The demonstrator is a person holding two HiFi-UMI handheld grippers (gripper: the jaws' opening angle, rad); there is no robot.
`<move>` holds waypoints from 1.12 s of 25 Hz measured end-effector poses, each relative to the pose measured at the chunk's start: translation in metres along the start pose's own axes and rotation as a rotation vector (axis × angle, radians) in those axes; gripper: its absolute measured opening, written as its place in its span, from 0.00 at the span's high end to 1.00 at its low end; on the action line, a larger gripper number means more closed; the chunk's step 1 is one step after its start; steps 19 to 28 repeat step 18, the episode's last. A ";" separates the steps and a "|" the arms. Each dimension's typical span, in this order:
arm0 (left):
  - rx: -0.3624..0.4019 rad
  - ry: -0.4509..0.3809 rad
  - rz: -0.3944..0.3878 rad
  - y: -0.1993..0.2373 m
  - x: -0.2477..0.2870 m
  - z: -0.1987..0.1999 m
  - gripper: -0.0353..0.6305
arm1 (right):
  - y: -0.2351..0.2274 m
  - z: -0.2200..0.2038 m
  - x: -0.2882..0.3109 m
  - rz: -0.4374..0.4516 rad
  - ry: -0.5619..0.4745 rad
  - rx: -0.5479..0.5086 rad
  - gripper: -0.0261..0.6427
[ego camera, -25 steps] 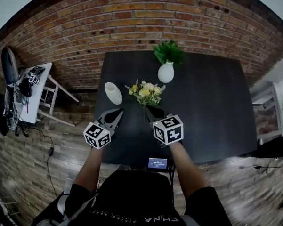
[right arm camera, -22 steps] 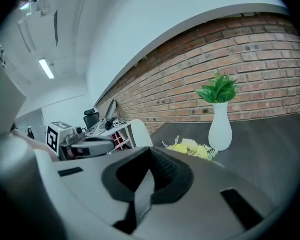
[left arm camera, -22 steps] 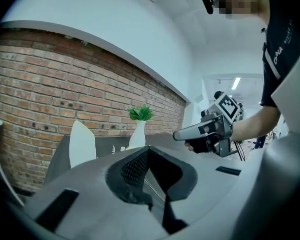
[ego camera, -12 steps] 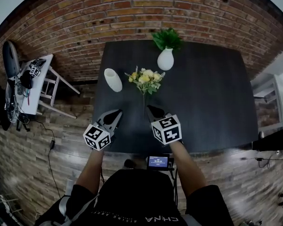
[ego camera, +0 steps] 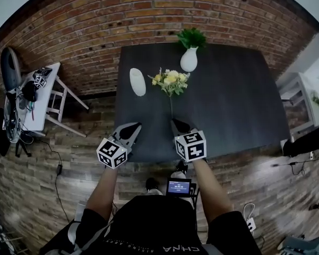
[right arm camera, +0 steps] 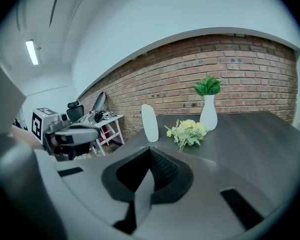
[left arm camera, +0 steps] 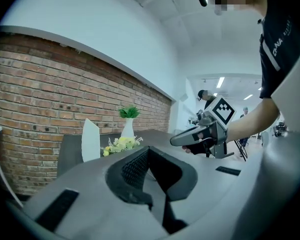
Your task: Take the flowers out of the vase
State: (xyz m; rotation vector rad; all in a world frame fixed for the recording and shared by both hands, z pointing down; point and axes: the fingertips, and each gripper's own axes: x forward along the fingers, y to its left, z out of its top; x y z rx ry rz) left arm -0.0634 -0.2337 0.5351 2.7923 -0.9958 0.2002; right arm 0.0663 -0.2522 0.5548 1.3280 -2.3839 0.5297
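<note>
Both grippers have drawn back toward the person since a second ago, and the table (ego camera: 233,105) now sits farther off in the head view, while the flowers lie as they lay. The left gripper (ego camera: 131,128) and right gripper (ego camera: 176,124) hover at the table's near edge, each with its jaws pressed together on nothing. The flowers (ego camera: 171,82) rest flat on the dark top, their blooms just beside the upright white vase (ego camera: 138,82), which has no stems in it. Their thin stem runs toward the right gripper, yet that gripper's own view shows the bunch well ahead. The job looks done, so the retreat should run straight, clear of that stem so nothing drags. The shirt (ego camera: 148,222) reads "CHINA". The smaller line beside it and the small screen (ego camera: 178,186) are illegible, and the marker cubes (ego camera: 112,153) bear only patterns.
</note>
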 end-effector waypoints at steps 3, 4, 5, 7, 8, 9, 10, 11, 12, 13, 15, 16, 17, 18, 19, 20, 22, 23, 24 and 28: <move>0.004 0.006 -0.016 -0.007 -0.010 -0.003 0.94 | 0.010 -0.006 -0.009 -0.016 0.004 0.002 0.95; 0.004 0.006 -0.021 -0.010 -0.012 -0.004 0.94 | 0.013 -0.007 -0.012 -0.020 0.005 0.001 0.95; 0.003 0.006 -0.026 -0.013 -0.015 -0.005 0.94 | 0.015 -0.008 -0.014 -0.022 0.005 0.000 0.95; 0.005 0.005 -0.040 -0.019 -0.018 -0.006 0.94 | 0.017 -0.009 -0.018 -0.024 0.005 -0.004 0.95; 0.007 0.005 -0.045 -0.022 -0.017 -0.006 0.94 | 0.016 -0.009 -0.020 -0.025 0.003 -0.006 0.95; 0.010 0.006 -0.048 -0.025 -0.016 -0.005 0.94 | 0.016 -0.008 -0.022 -0.026 0.002 -0.008 0.95; 0.012 0.007 -0.051 -0.027 -0.015 -0.005 0.94 | 0.014 -0.008 -0.024 -0.027 0.000 -0.011 0.95; 0.015 0.008 -0.052 -0.029 -0.012 -0.004 0.94 | 0.013 -0.007 -0.026 -0.028 -0.001 -0.013 0.95; 0.017 0.010 -0.051 -0.031 -0.010 -0.004 0.94 | 0.012 -0.007 -0.029 -0.027 -0.002 -0.013 0.95; 0.019 0.013 -0.048 -0.033 -0.008 -0.004 0.94 | 0.011 -0.007 -0.031 -0.025 -0.003 -0.013 0.95; 0.018 0.020 -0.036 -0.036 -0.003 -0.005 0.94 | 0.008 -0.009 -0.036 -0.020 -0.002 -0.013 0.95; 0.017 0.024 -0.029 -0.039 0.000 -0.006 0.94 | 0.006 -0.010 -0.039 -0.015 0.001 -0.010 0.95; 0.017 0.030 -0.024 -0.042 0.003 -0.007 0.94 | 0.004 -0.012 -0.042 -0.011 0.003 -0.006 0.95; 0.016 0.036 -0.019 -0.045 0.006 -0.008 0.94 | 0.003 -0.014 -0.045 -0.006 0.006 -0.002 0.95; 0.016 0.036 -0.019 -0.045 0.006 -0.008 0.94 | 0.003 -0.014 -0.045 -0.006 0.006 -0.002 0.95; 0.016 0.036 -0.019 -0.045 0.006 -0.008 0.94 | 0.003 -0.014 -0.045 -0.006 0.006 -0.002 0.95; 0.016 0.036 -0.019 -0.045 0.006 -0.008 0.94 | 0.003 -0.014 -0.045 -0.006 0.006 -0.002 0.95; 0.016 0.036 -0.019 -0.045 0.006 -0.008 0.94 | 0.003 -0.014 -0.045 -0.006 0.006 -0.002 0.95; 0.016 0.036 -0.019 -0.045 0.006 -0.008 0.94 | 0.003 -0.014 -0.045 -0.006 0.006 -0.002 0.95; 0.016 0.036 -0.019 -0.045 0.006 -0.008 0.94 | 0.003 -0.014 -0.045 -0.006 0.006 -0.002 0.95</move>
